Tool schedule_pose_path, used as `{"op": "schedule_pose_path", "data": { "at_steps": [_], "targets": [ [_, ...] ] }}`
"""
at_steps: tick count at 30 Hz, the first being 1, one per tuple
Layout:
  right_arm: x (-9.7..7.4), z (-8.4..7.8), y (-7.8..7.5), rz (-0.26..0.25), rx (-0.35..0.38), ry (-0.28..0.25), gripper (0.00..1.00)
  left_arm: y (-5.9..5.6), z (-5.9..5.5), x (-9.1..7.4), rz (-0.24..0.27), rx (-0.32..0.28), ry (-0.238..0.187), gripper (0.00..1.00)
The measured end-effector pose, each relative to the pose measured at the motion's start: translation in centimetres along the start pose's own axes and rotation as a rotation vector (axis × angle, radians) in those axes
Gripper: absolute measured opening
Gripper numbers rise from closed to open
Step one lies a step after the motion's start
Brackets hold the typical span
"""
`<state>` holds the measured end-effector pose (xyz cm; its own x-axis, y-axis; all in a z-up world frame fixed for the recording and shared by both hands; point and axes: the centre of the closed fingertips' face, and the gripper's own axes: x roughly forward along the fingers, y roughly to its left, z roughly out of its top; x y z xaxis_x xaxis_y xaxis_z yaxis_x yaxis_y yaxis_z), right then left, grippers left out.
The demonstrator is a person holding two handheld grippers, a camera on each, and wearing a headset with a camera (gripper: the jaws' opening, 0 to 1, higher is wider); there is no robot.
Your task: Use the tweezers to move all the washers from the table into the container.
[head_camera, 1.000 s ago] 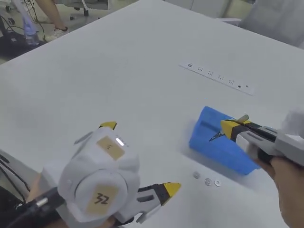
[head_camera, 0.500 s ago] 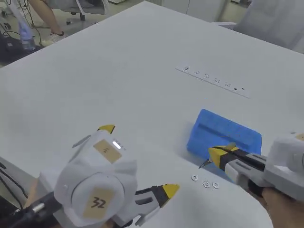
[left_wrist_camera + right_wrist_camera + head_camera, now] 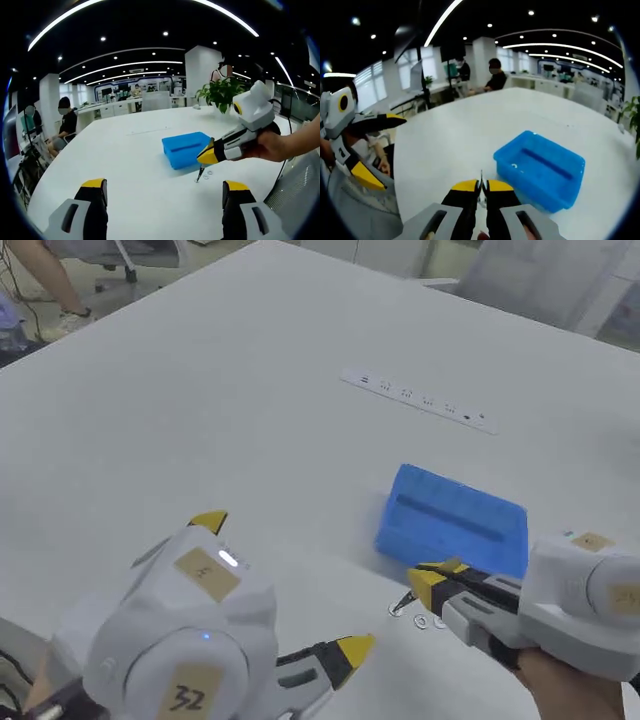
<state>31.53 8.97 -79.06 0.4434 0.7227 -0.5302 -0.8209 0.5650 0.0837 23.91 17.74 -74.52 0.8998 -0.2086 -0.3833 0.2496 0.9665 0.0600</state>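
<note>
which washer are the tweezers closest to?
The leftmost washer in the head view, at the tweezers' tip; the other washers lie farther right.

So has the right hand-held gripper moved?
Yes. The right hand-held gripper, holding tweezers, went from over the blue container to the washers at its near edge.
</note>
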Motion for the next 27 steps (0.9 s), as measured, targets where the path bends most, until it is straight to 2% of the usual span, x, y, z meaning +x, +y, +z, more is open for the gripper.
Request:
{"op": "schedule_pose_path", "data": {
  "at_steps": [5, 6, 7, 11, 15, 21, 24, 27],
  "targets": [
    [0.0, -0.7, -0.1, 0.004, -0.022, 0.000, 0.02, 0.0, 0.5, -0.2, 0.010, 0.010, -0.025, 0.98],
    [0.0, -0.5, 0.0, 0.014, -0.001, -0.025, 0.02, 0.1, 0.5, -0.3, 0.015, 0.011, -0.029, 0.98],
    [-0.1, -0.7, -0.1, 0.010, 0.001, -0.009, 0.02, 0.3, 0.6, -0.3, 0.021, 0.010, -0.033, 0.98],
    [-0.1, -0.6, 0.0, 0.019, -0.008, -0.021, 0.02, 1.1, 1.0, -0.7, 0.051, -0.006, -0.060, 0.98],
    [0.0, -0.3, -0.1, 0.019, -0.012, -0.025, 0.02, 1.2, 1.4, -0.8, 0.054, -0.015, -0.081, 0.98],
    [0.4, -0.2, -0.1, 0.017, -0.018, -0.031, 0.02, 1.0, 1.0, -0.6, 0.048, -0.008, -0.065, 0.98],
    [0.4, -0.3, -0.4, 0.005, -0.006, -0.036, 0.02, 0.7, 0.2, -0.2, 0.029, -0.021, -0.019, 0.99],
    [0.2, -0.3, -0.4, 0.004, 0.003, -0.038, 0.02, 0.7, 0.3, -0.2, 0.026, -0.026, -0.023, 0.99]
  ]
}}
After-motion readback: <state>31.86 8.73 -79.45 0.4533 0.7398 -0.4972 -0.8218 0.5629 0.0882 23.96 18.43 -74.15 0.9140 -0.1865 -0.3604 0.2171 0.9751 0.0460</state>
